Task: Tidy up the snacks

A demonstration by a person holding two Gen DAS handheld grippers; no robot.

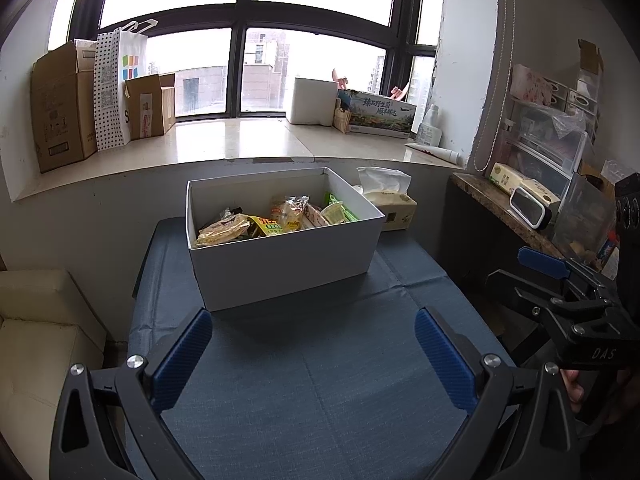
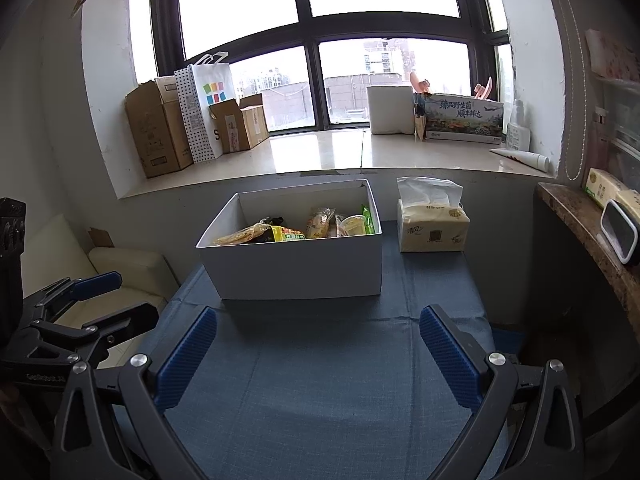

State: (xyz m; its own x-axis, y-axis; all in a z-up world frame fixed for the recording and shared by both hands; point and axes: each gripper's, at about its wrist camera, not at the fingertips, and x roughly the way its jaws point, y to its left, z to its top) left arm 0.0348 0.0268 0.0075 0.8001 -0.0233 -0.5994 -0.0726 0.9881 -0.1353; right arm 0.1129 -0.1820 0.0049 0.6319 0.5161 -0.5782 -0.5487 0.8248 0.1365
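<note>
The snack packets [image 1: 276,218] all lie inside the white cardboard box [image 1: 280,264], which stands at the far edge of the bench [image 1: 320,380], on its blue cloth. In the right wrist view the packets sit low in the box, piled loosely toward its far and right sides: a flat beige packet at the left, a yellow one beside it, a clear-wrapped bun or cake near the middle, and green wrappers against the right wall. No snack shows on the cloth outside the box in either view.

The left gripper [image 1: 314,360] hangs over the near part of the bench with its blue pads spread wide and nothing between them. The right gripper [image 2: 318,354] is the same: wide apart, empty, near the front edge, well apart from the box. Each is also seen from the side in the other's view, off the bench's side edges.

A tissue pack [image 2: 432,226] stands just beside the box's right wall, at the far right corner of the bench.

Judging by this, gathering is either finished or not yet begun as sorting: everything is in the box, but jumbled. If tidy rows are wanted, that work is left; if collecting was the aim, it looks done.
</note>
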